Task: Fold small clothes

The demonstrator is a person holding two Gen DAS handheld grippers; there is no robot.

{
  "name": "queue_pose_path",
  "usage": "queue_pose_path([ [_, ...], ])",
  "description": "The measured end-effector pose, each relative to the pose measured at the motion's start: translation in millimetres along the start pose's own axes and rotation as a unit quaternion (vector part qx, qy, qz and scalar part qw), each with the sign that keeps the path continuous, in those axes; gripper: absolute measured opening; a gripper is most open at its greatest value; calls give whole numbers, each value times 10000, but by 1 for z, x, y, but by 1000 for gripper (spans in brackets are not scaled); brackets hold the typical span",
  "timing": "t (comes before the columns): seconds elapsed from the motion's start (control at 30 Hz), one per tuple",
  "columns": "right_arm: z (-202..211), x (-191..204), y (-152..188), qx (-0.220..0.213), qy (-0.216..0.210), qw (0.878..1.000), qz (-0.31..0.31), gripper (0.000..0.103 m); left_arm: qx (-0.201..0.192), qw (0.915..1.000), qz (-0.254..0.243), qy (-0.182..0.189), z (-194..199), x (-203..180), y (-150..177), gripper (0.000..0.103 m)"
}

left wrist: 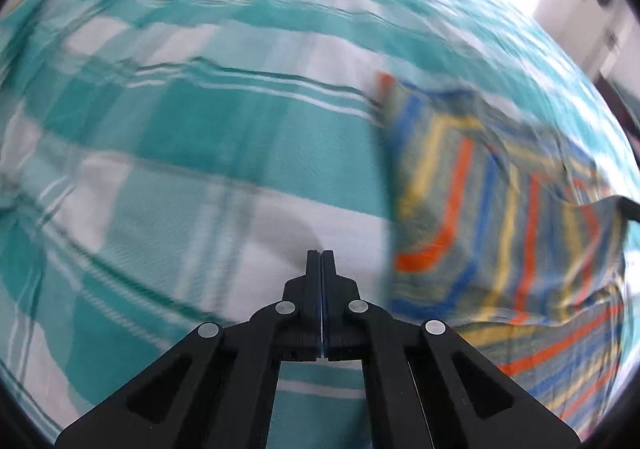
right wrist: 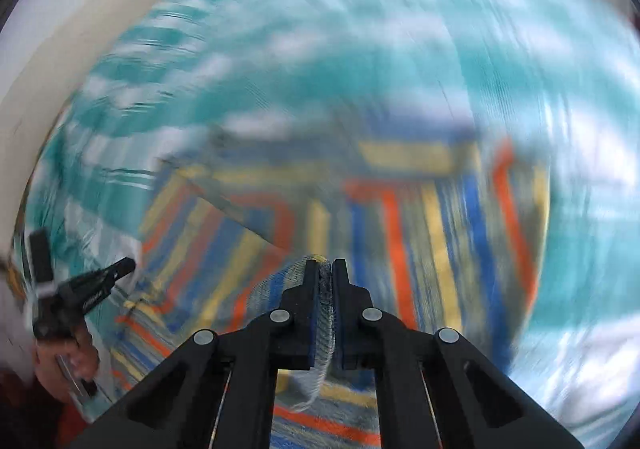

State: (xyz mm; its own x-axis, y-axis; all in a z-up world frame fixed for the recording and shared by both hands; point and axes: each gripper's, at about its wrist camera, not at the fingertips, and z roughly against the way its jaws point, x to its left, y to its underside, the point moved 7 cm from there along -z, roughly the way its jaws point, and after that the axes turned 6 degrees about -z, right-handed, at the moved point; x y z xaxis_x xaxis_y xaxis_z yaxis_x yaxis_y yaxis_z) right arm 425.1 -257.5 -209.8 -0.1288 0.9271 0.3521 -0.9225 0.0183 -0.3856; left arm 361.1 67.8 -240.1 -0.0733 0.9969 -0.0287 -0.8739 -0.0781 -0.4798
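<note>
I read this as a home, most likely a bedroom: I am working over a soft surface spread with a teal-and-white checked sheet that fills most of both views. A plain pale wall shows at the upper left of the right wrist view, blurred.

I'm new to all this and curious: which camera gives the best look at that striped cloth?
The left wrist view: the striped cloth lies fairly sharp on the teal checked bedsheet, beside the shut left gripper. The right wrist view is blurrier, but shows the right gripper pinching its edge.
</note>
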Motion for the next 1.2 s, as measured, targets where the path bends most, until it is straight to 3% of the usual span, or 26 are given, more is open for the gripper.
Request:
queue_pose_path([
  [0.07,11,13,-11,-410,104,9980,478,6,16,9998,168,-81,-6,11,10,0],
  [0.1,1,12,-13,-380,221,9975,549,7,27,9999,115,-85,-8,10,13,0],
  [0.13,-11,5,-11,-208,332,9978,538,8,-4,9999,12,-140,-6,8,16,0],
  [0.2,-39,-19,2,372,669,9967,275,26,6,9997,-162,-167,2,4,18,11],
  [0.23,-42,-28,6,438,823,9956,133,27,-16,9998,-187,-119,7,3,17,22],
  [0.27,-34,-32,8,265,684,9973,-46,27,-134,9997,-185,-98,15,3,14,31],
  [0.37,-5,-29,17,44,-9,9982,-599,27,-328,9993,-163,76,22,-1,-8,44],
  [0.47,7,-6,45,456,-791,9905,-1031,27,-56,9992,-219,336,1,-15,-39,54],
  [0.6,17,10,73,590,-1037,9873,-1051,27,410,9985,-296,231,-42,-26,-71,56],
  [0.67,22,17,88,546,-1110,9872,-1006,27,516,9972,-163,518,-55,-33,-83,67],
  [0.7,25,20,93,521,-1120,9878,-944,27,527,9960,-126,709,-58,-37,-87,67],
  [0.73,27,23,100,511,-1115,9888,-856,27,525,9951,-118,824,-59,-41,-89,45],
  [0.77,29,24,105,515,-1088,9898,-767,27,563,9926,-97,1069,-61,-46,-92,6],
  [0.8,32,22,109,511,-1019,9914,-635,27,578,9929,-56,1040,-61,-47,-94,1],
  [0.87,35,22,108,422,-820,9952,-329,27,305,9978,-115,583,-56,-40,-99,0],
  [0.97,41,24,93,116,-623,9980,13,27,251,9986,113,443,-58,-32,-94,0],
  [1.13,28,35,66,-112,-817,9965,130,27,154,9998,70,141,-58,-36,-91,1],
  [1.2,1,44,71,176,-1008,9941,347,34,240,9996,144,95,-61,-32,-90,5],
])
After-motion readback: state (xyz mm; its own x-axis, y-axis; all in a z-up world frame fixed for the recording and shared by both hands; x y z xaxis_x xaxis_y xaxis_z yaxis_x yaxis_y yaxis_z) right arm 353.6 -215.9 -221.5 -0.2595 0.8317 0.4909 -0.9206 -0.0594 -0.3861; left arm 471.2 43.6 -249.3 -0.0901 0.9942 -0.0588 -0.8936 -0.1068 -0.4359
